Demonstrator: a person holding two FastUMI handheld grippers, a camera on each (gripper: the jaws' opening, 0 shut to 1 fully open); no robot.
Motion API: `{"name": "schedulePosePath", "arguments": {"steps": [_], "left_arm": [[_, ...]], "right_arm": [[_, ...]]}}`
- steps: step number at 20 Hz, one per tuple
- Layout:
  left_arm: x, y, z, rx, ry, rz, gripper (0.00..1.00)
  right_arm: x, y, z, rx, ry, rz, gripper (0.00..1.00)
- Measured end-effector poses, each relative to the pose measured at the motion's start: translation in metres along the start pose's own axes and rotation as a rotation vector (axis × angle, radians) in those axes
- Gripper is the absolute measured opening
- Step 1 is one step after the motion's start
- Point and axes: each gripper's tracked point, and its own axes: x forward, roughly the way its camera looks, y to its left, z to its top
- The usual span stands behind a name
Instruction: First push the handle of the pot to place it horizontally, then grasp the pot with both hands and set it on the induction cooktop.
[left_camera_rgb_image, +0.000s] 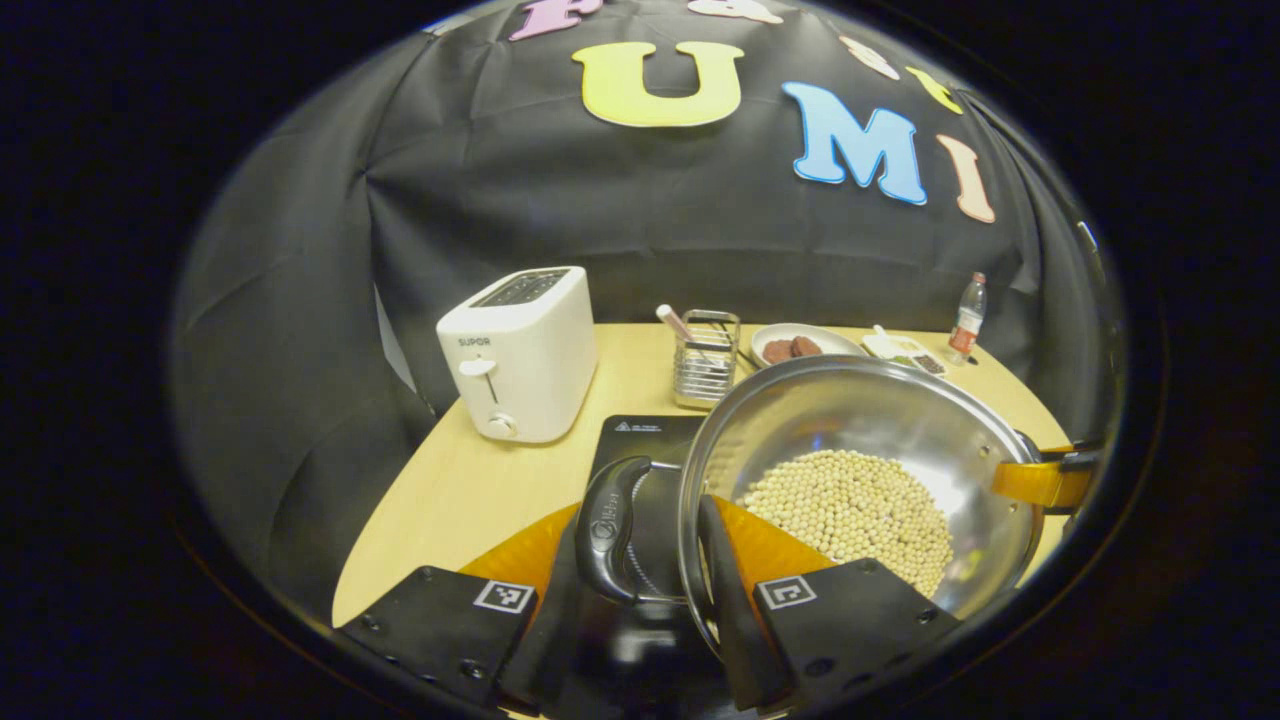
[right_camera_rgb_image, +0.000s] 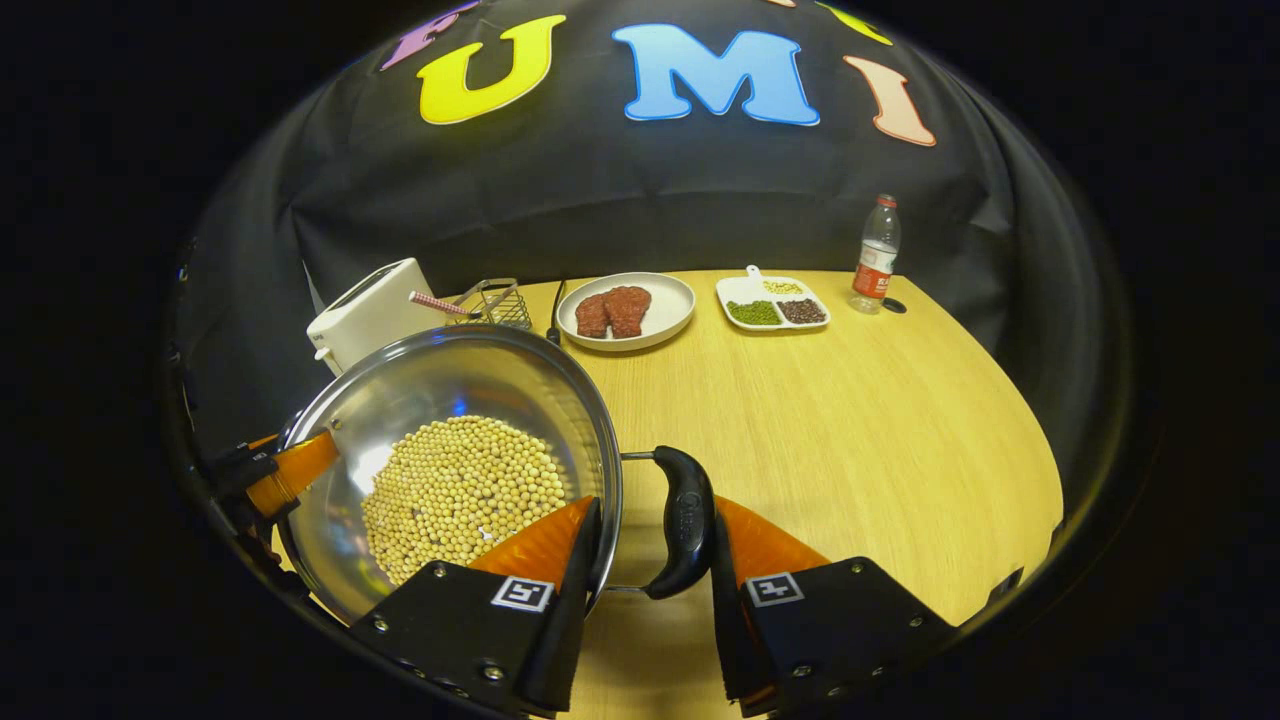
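A steel pot (left_camera_rgb_image: 850, 420) holding soybeans (left_camera_rgb_image: 850, 510) is gripped from both sides. My left gripper (left_camera_rgb_image: 640, 520) is shut across the rim and the black side handle (left_camera_rgb_image: 610, 530), with one finger inside the pot wall. My right gripper (right_camera_rgb_image: 655, 510) is shut the same way on the opposite black handle (right_camera_rgb_image: 685, 520), also seen at the pot's far side (left_camera_rgb_image: 1050, 480). The pot (right_camera_rgb_image: 450, 400) overlaps the right part of the black induction cooktop (left_camera_rgb_image: 640, 440). I cannot tell whether it rests on the cooktop or hangs above it.
A white toaster (left_camera_rgb_image: 520, 350) stands left of the cooktop, with a wire utensil rack (left_camera_rgb_image: 705, 360) behind it. A plate of meat (right_camera_rgb_image: 625, 305), a divided dish of beans (right_camera_rgb_image: 775, 300) and a bottle (right_camera_rgb_image: 875, 255) line the back. Bare wooden tabletop (right_camera_rgb_image: 850, 430) stretches to the right.
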Motion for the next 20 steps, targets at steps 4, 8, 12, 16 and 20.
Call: {"name": "schedulePosePath", "arguments": {"steps": [4,8,12,16,20], "left_arm": [[0.014,0.025,-0.004,-0.018,0.018,0.017,0.65],[0.026,0.037,0.004,-0.014,0.017,0.014,0.67],[0.043,0.041,0.007,-0.01,0.019,0.015,0.65],[0.043,0.045,0.007,-0.05,0.001,0.024,0.69],[0.032,0.051,0.025,-0.005,-0.096,0.078,0.96]], "right_arm": [[0.014,0.022,0.006,0.01,0.004,0.011,0.55],[0.025,0.032,0.014,0.04,-0.008,0.005,0.55],[0.033,0.036,0.023,0.057,-0.027,-0.008,0.55],[0.035,0.04,0.026,0.048,-0.05,0.004,0.58],[0.02,0.027,0.051,0.032,-0.148,-0.003,0.96]]}}
